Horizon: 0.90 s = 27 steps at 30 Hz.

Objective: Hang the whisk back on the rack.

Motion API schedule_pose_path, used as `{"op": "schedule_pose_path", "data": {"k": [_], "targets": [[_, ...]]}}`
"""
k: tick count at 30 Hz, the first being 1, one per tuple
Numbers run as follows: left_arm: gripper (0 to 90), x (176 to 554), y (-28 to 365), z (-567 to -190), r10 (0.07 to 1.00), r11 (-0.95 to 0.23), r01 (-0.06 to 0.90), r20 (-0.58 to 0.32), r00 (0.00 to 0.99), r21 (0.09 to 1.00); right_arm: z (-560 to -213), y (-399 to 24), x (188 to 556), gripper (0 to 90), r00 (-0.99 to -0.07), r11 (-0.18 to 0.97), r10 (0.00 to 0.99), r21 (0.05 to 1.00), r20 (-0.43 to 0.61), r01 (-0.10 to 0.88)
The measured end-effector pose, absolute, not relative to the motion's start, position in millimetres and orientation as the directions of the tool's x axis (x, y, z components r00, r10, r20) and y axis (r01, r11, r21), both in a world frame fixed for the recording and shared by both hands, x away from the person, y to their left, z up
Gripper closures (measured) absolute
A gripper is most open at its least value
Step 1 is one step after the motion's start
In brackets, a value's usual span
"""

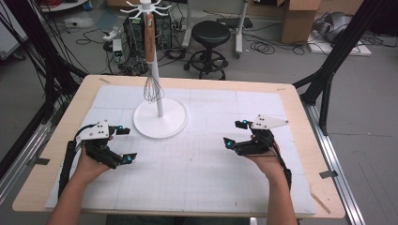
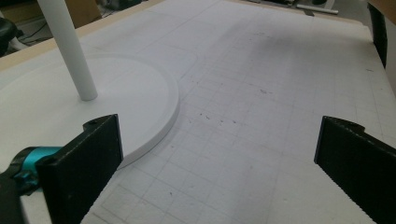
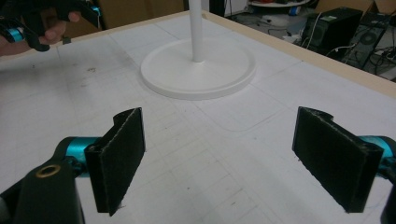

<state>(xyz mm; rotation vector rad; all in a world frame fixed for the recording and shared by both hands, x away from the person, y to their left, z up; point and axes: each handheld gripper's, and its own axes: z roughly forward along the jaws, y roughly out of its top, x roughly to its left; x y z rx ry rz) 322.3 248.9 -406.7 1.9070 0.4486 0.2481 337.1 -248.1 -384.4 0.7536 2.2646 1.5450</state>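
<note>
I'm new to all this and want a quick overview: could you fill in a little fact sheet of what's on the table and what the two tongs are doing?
Table: white gridded mat
Stand: white, round base
Whisk: wooden handle, hanging on the stand
Left tongs: open, holding nothing
Right tongs: open, holding nothing

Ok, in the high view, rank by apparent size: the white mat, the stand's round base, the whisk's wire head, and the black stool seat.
1. white mat, by far the largest.
2. round base of the stand.
3. black stool seat; it sits farther from the camera, so its true size is unsure.
4. whisk's wire head, smallest.
</note>
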Motion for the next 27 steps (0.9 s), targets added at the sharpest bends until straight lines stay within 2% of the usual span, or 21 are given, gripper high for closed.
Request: {"op": "schedule_pose_path", "data": {"k": [27], "targets": [[1.6, 323.6, 253.0, -405.2, 0.427, -0.298, 0.19, -0.047, 0.903, 0.935, -388.0, -242.7, 334.2, 16.2, -0.825, 0.294, 0.562, 0.919, 0.057, 0.264]]}}
